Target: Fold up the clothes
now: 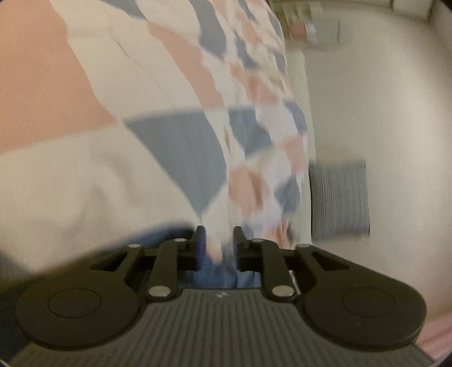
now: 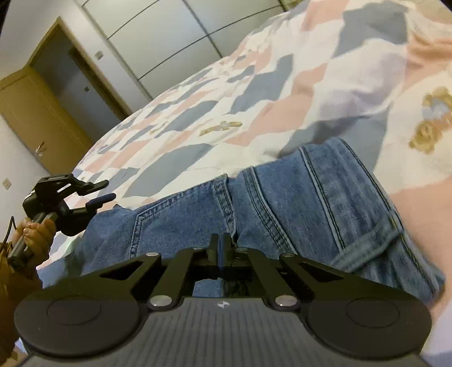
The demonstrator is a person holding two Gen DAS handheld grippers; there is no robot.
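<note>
Right gripper (image 2: 221, 248) clenched on blue jeans (image 2: 282, 206), spread over patterned bedspread (image 2: 197, 113). Left gripper (image 2: 99, 190) beside jeans' far edge, jaws parted, seemingly empty in its blurred view. Beyond, wooden door (image 2: 36, 113).

My left wrist view is smeared by motion blur: the bedspread (image 1: 169, 98) pattern and the shelf (image 1: 305, 25) clutter past it are unreadable. Beside the bedspread, my jeans (image 2: 282, 203) run under my right gripper (image 2: 221, 248), their far leg cut off.
</note>
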